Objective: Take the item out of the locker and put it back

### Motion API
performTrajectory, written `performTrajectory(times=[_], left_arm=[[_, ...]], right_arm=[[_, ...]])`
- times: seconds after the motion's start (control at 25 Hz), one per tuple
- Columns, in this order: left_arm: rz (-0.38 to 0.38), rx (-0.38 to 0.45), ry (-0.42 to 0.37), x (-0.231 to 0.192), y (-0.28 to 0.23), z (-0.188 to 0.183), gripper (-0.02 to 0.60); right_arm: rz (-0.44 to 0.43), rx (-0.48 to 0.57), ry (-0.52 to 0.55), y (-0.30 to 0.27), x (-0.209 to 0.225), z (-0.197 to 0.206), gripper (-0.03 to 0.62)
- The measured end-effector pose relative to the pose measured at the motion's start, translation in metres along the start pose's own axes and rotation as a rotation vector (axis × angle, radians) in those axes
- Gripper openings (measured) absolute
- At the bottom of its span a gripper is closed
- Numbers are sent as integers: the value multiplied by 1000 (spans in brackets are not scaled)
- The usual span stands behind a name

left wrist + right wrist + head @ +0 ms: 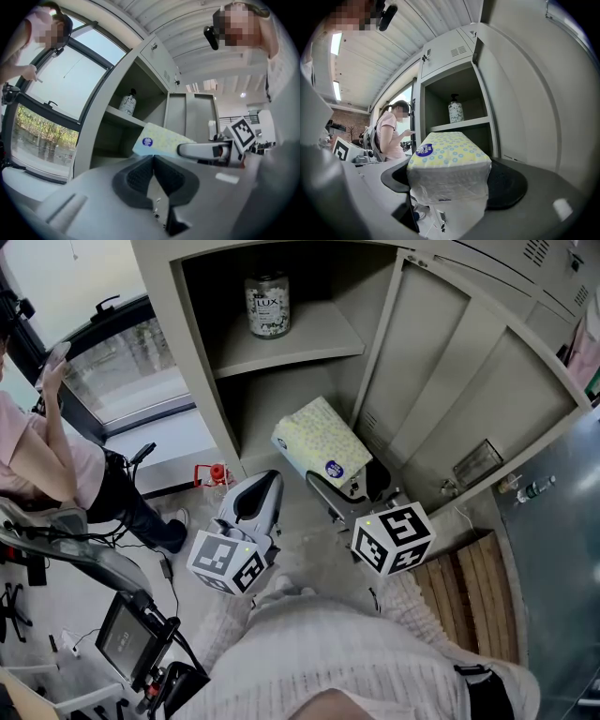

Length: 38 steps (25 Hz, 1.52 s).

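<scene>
A yellow-and-white dotted tissue pack (319, 442) hangs in front of the lower compartment of the open grey locker (291, 351). My right gripper (349, 486) is shut on its near end. In the right gripper view the tissue pack (449, 161) fills the gap of the right gripper (450, 182), with both dark pads (508, 183) pressed on its sides. A glass jar (268, 304) stands on the upper shelf. My left gripper (255, 499) hovers just left of the pack, shut and empty; in its own view the left gripper (153, 160) has its pads together below the tissue pack (161, 139).
The locker door (459, 399) stands wide open to the right. A person in a pink shirt (42, 451) stands at the left by a window. A wooden slatted bench (473, 601) lies at lower right, a small monitor (127, 638) at lower left.
</scene>
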<state>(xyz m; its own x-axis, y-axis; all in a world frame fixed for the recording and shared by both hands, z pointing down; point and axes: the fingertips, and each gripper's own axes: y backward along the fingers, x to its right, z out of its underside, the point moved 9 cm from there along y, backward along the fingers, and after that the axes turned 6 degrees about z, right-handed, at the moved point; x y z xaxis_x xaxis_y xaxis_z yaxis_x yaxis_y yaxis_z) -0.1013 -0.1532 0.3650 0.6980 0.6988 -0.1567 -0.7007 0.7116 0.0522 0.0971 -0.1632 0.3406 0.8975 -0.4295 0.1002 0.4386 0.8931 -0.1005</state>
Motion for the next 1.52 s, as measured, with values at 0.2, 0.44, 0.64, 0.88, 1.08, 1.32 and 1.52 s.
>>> performTrajectory(times=[0.2,0.44,0.64,0.88,1.08,1.32,1.52], left_arm=[[21,-37,4,-1,-2,3,8],[23,-36,2,-8,-2,2,7],[14,-41,-17,-20,-3,-1,6],[15,-40,12,-23,-7,9,6],[27,-52,6,-32,-13,9,6],[17,-65,-14,-50,-20,11,6],[9,-87,-22,-61,-27,15,6]], right_arm=[[6,-2,-5,-3,1,1,448],[-18,-22,7,-19,-1,5,448],[-27,-39,13,-42,-1,10,448],[-26,-63,26,-69,-1,14,448],[-24,-68,39,-100,2,12,449],[-2,-99,61,-140,3,15,449],[24,-133,81,-170,2,18,449]])
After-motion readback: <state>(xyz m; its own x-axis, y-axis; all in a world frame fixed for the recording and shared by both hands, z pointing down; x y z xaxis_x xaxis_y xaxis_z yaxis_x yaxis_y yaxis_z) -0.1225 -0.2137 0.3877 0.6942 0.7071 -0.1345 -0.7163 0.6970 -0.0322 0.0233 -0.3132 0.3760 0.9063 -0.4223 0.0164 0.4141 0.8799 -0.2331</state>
